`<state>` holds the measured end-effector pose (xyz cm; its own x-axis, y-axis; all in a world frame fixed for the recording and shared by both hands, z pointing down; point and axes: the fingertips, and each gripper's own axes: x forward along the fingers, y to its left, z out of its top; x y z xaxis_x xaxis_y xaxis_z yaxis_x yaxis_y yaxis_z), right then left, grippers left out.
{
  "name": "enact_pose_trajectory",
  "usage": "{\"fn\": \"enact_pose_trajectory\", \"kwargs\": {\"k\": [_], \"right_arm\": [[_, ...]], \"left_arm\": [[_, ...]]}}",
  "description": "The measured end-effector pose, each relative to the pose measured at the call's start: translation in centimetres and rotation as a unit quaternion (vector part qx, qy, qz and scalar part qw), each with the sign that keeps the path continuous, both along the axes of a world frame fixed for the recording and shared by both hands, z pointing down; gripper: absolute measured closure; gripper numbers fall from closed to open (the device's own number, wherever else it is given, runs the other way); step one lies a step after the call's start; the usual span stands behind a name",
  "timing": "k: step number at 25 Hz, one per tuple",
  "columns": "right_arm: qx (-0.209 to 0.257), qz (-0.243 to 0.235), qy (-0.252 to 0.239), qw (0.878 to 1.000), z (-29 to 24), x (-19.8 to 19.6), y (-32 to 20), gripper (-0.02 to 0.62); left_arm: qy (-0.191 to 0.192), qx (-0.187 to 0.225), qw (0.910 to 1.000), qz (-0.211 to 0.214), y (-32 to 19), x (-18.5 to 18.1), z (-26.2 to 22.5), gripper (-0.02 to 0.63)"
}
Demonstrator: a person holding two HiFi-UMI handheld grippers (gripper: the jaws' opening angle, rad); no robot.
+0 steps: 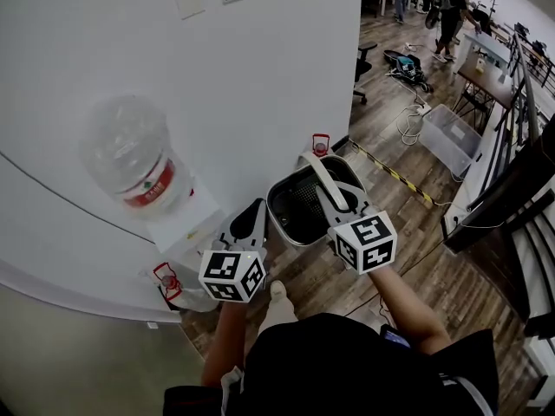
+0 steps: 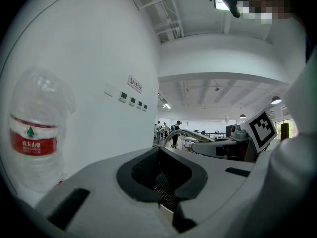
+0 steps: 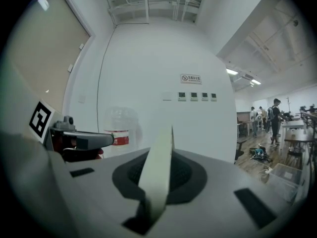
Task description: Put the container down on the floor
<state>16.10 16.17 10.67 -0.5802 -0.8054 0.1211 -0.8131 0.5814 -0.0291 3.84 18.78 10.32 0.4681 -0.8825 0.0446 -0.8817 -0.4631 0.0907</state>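
A dark mesh container (image 1: pixel 286 230) with a white bail handle (image 1: pixel 323 178) hangs above the wood floor (image 1: pixel 408 258). My right gripper (image 1: pixel 336 210) is shut on that handle, which rises as a pale strip (image 3: pixel 158 162) out of its closed jaws (image 3: pixel 152 209). My left gripper (image 1: pixel 250 222) sits just left of the container's rim; its jaws (image 2: pixel 166 205) look shut with nothing held, and whether they touch the rim is unclear. From the left gripper view the right gripper (image 2: pixel 232 146) and the arching handle (image 2: pixel 179 133) show off to the right.
A water dispenser with a big clear bottle (image 1: pixel 132 165) (image 2: pixel 32 133) and red taps (image 1: pixel 168 281) stands against the white wall at left. Yellow-black tape (image 1: pixel 395 176), cables and a clear plastic box (image 1: pixel 447 137) lie on the floor at the right. People stand far back.
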Motion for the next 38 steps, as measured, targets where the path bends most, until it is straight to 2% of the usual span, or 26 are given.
{"fn": "enact_pose_trajectory", "kwargs": {"k": [10, 20, 38], "right_arm": [[-0.008, -0.01, 0.004, 1.0, 0.0, -2.3, -4.4, 0.561], [-0.015, -0.014, 0.005, 1.0, 0.1, -5.6, -10.9, 0.561], [-0.049, 0.035, 0.009, 0.998, 1.2, -12.7, -22.3, 0.561]], "left_arm": [[0.008, -0.002, 0.9999, -0.011, -4.5, -2.3, -0.4, 0.592], [0.01, -0.006, 0.9996, -0.027, -10.6, -6.1, -0.4, 0.592], [0.028, -0.047, 0.9984, 0.017, -22.2, -12.8, 0.8, 0.592]]}}
